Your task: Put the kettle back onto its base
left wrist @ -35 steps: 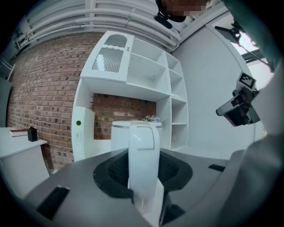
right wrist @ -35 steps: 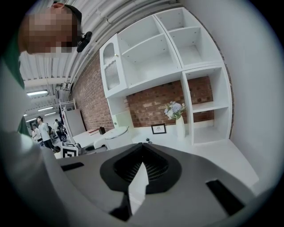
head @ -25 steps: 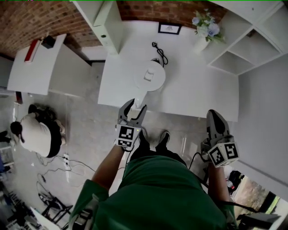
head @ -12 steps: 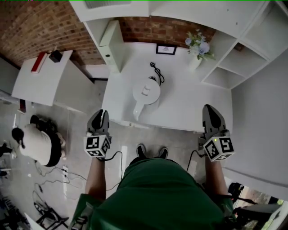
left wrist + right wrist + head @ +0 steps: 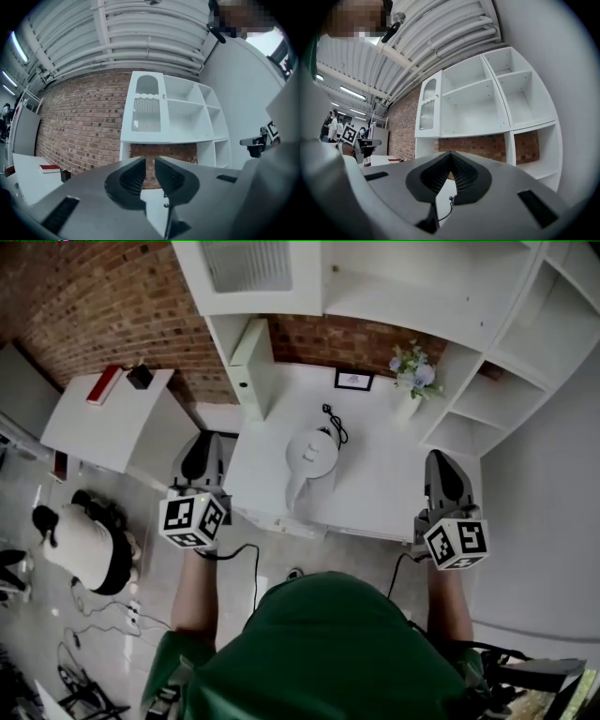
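A white kettle (image 5: pixel 312 457) stands on the white table (image 5: pixel 394 474), its handle pointing at the table's near edge and a black cord (image 5: pixel 330 423) trailing behind it. I cannot see its base apart from it. My left gripper (image 5: pixel 202 452) is raised off the table's left edge, away from the kettle. Its jaws have just been closing with nothing between them, and they now stand shut in the left gripper view (image 5: pixel 150 161). At the table's right front, my right gripper (image 5: pixel 442 474) is also raised, shut and empty (image 5: pixel 450 157).
A vase of flowers (image 5: pixel 412 381) and a small picture frame (image 5: pixel 354 380) stand at the table's back. White shelves (image 5: pixel 487 399) rise to the right and above. A side table with a red book (image 5: pixel 105 383) is at the left, and a person (image 5: pixel 80 540) sits on the floor there.
A second ago my left gripper stood open around the kettle's handle. It has since drawn back to the left, risen and shut. The right gripper has also risen.
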A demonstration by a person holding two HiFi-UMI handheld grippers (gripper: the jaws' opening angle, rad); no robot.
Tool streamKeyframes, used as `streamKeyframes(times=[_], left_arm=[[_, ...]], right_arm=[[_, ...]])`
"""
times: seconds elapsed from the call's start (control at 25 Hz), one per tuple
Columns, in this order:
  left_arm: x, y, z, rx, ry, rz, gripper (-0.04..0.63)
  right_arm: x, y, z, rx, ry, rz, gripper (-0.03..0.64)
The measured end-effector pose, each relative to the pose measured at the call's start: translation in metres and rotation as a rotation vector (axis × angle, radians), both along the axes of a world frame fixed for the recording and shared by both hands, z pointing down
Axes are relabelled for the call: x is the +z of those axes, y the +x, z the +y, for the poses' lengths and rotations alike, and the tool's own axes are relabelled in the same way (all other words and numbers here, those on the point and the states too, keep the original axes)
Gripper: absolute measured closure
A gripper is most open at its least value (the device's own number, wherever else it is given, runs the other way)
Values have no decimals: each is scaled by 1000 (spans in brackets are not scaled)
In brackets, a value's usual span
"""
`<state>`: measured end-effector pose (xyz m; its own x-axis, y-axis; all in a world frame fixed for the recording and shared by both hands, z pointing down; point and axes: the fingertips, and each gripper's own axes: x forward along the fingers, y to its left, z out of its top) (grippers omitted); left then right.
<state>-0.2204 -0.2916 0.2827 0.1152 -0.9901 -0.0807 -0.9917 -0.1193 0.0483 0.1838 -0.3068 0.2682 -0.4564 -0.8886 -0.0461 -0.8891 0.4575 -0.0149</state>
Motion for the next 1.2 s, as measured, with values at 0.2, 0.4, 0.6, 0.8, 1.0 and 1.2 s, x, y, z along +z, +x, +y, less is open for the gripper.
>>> streamKeyframes(times=[0.2, 0.4, 0.6, 0.8, 1.0, 1.2], left_arm=[[-7, 6, 0, -1, 16, -3, 523], [5, 2, -4, -28, -28, 16, 523], [16, 1, -8, -27, -57, 28, 523], [31, 1, -7, -32, -98, 44, 523], [46, 6, -9, -41, -143, 65, 523], [53, 10, -11, -43, -162, 67, 523]], right_arm=[[1, 9, 3, 2, 19, 19, 595], [12, 21, 8, 30, -1, 9, 595], [18, 22, 7, 38, -11, 17, 595], [21, 23, 4, 36, -26, 24, 595], [26, 33, 2, 40, -48, 29, 595], [32, 40, -1, 45, -61, 27, 595]])
